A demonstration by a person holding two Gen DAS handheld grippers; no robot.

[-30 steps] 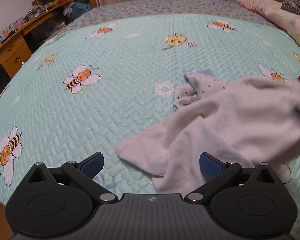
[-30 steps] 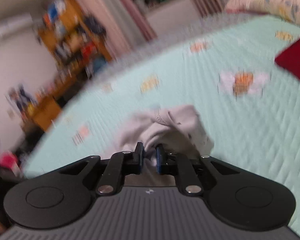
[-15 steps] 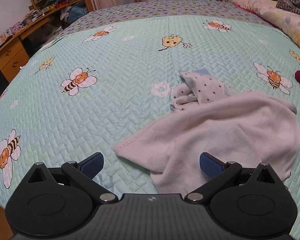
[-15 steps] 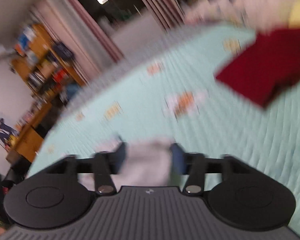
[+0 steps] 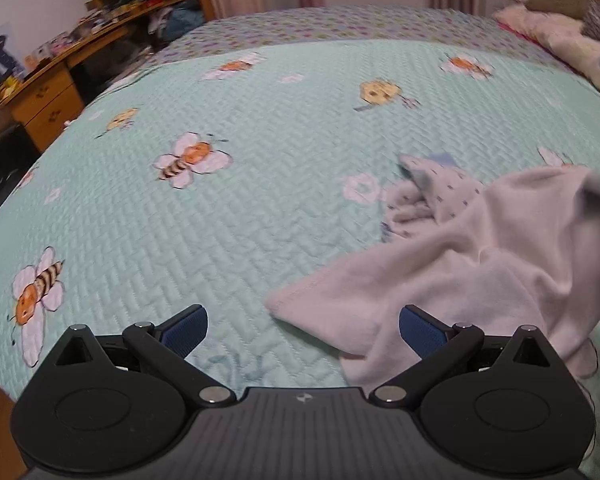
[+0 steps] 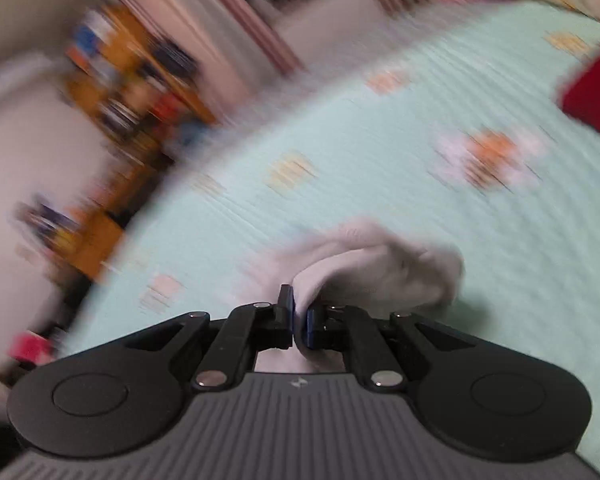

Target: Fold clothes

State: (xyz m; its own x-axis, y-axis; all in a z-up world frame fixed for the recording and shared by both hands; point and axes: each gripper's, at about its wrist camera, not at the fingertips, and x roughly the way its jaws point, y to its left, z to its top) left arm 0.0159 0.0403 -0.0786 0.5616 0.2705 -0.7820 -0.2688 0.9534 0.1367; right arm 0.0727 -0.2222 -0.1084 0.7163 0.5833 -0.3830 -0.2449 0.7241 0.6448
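Half a second back the pale pink fleece garment (image 5: 472,264) lay slack on the mint-green quilted bedspread with bees (image 5: 260,208); now its far right side is pulled up off the bed again, because the right gripper (image 6: 299,316) has snapped closed, pinching a fold of the fleece between its blue pads. That view is badly smeared, so the hand is plainly on the move. The left gripper (image 5: 302,330) hangs over the near edge of the bed with its jaws spread wide and nothing in them, just beside the garment's hemmed corner. A small dotted white cloth (image 5: 432,196) lies bunched behind. Folding, I'd judge, has barely begun: the garment needs spreading flat first.
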